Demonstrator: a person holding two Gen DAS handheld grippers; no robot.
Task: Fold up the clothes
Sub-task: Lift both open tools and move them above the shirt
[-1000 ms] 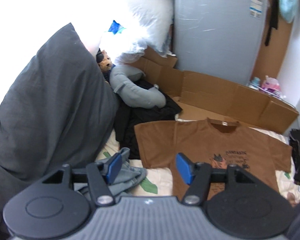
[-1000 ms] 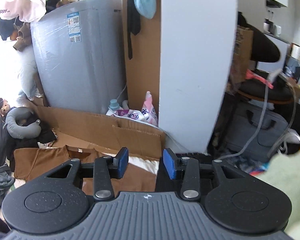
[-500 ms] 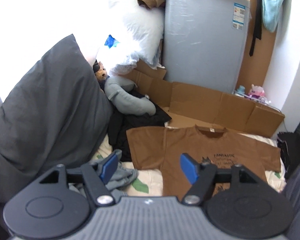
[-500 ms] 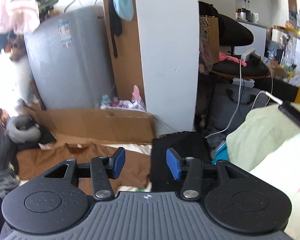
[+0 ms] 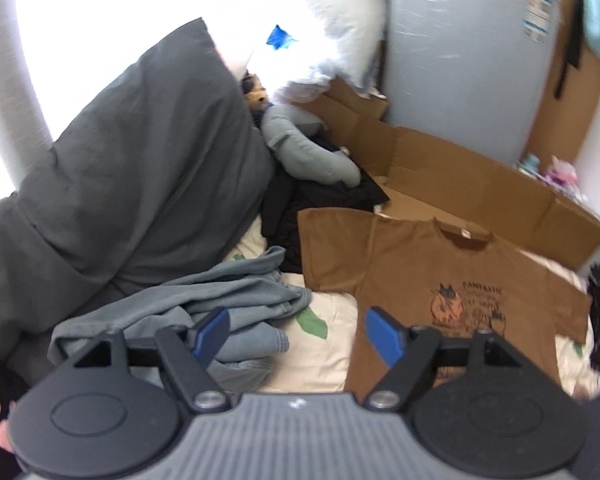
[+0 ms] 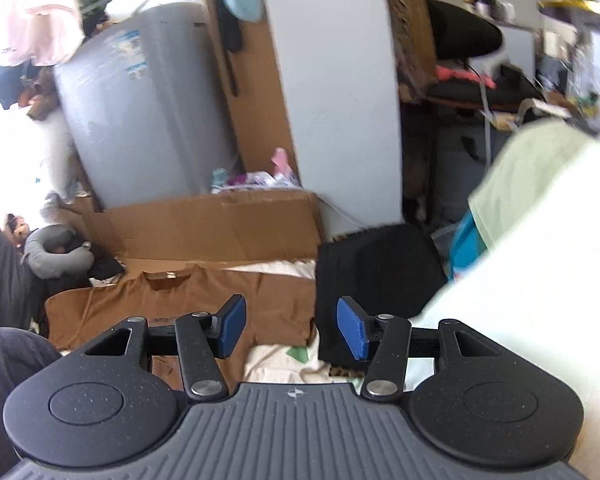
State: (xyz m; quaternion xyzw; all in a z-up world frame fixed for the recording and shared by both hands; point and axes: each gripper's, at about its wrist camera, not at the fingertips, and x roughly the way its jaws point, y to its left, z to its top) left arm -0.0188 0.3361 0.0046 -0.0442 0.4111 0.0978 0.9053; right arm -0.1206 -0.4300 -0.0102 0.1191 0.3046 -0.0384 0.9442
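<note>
A brown T-shirt (image 5: pixel 440 272) with a dark print lies flat, face up, on the cream leaf-patterned sheet (image 5: pixel 332 352). My left gripper (image 5: pixel 298 328) hovers above the shirt's left edge and a crumpled blue-grey garment (image 5: pixel 220 300); its jaws are opening, and nothing is between them. In the right wrist view the same shirt (image 6: pixel 204 300) spreads out to the left. My right gripper (image 6: pixel 290 320) hangs open over the shirt's right sleeve, beside a black garment (image 6: pixel 376 272), and holds nothing.
A big grey pillow (image 5: pixel 120 180) fills the left, with a grey neck pillow (image 5: pixel 304 156) and dark clothes (image 5: pixel 324 200) behind the shirt. Flattened cardboard (image 5: pixel 460 176) and a grey wrapped appliance (image 5: pixel 452 60) stand at the back. A white pillar (image 6: pixel 340 100) and pale green cloth (image 6: pixel 532 168) are on the right.
Both grippers' jaws have spread wider. The left view has shifted, so more of the blue-grey garment shows. The right gripper has sunk toward the bed and now looks down on the sleeve.
</note>
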